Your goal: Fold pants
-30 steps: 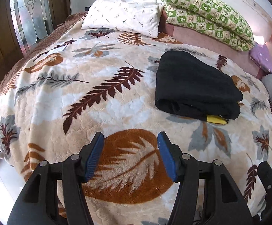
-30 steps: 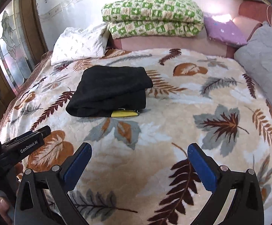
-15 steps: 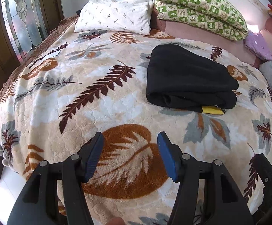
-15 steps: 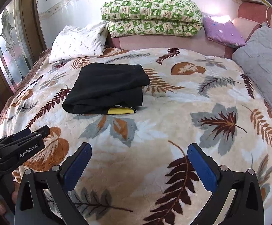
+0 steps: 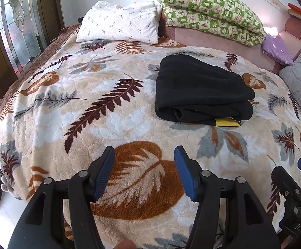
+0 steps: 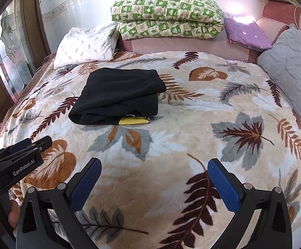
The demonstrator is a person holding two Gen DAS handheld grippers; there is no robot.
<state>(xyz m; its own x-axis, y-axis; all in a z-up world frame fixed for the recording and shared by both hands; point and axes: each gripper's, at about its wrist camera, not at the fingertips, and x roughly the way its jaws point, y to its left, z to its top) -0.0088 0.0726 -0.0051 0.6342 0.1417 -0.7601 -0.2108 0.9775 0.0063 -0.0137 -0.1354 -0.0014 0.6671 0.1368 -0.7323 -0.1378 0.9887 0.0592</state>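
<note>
Black pants (image 5: 200,89) lie folded in a thick rectangle on the leaf-patterned blanket (image 5: 100,112), with a yellow patch (image 5: 226,122) showing at the near edge. They also show in the right wrist view (image 6: 119,97). My left gripper (image 5: 144,166) is open and empty, hovering above the blanket well short of the pants. My right gripper (image 6: 154,176) is open wide and empty, also nearer than the pants. The left gripper shows at the left edge of the right wrist view (image 6: 20,151).
A white pillow (image 5: 119,25), a green checked folded quilt (image 5: 210,10) and a purple pillow (image 5: 277,49) lie at the head of the bed. A grey quilt (image 6: 293,62) lies on the right. A stained-glass window (image 5: 15,25) is on the left.
Both grippers have drawn back and risen a little from the folded pants. The pants have not moved and both grippers stay open.
</note>
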